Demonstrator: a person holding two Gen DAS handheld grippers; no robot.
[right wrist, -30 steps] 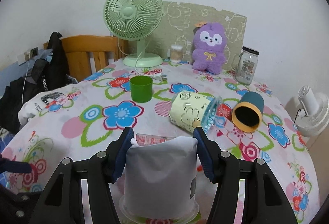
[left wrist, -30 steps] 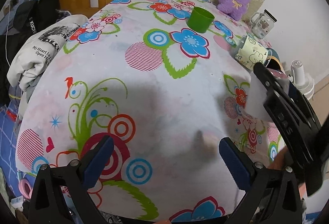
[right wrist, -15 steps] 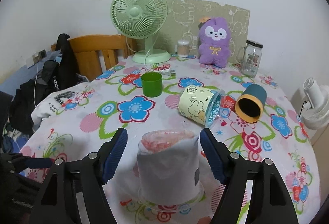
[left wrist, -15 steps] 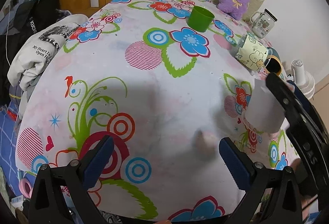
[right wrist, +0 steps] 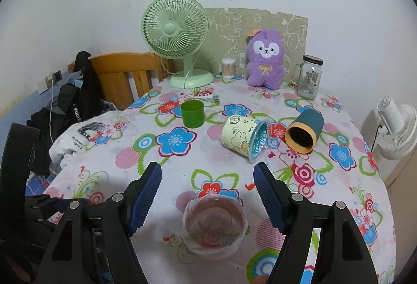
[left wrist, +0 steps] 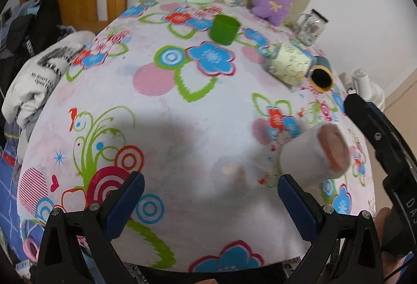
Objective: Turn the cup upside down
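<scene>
A clear plastic cup in a white sleeve stands base-up on the flowered tablecloth, near the front edge. My right gripper is open, raised above and behind the cup, not touching it. In the left wrist view the cup sits at the right, just beyond my left gripper's right finger. My left gripper is open and empty over the cloth. The right gripper's black body shows at the right edge.
A green cup stands upright mid-table. A yellow cartoon cup and a blue cup with yellow rim lie on their sides. A green fan, purple plush and glass jar stand at the back. Clothes hang off the left edge.
My right gripper opened, let go of the sleeved cup and pulled back and up. The cup now stands alone on the cloth. The left gripper stayed nearly still.
</scene>
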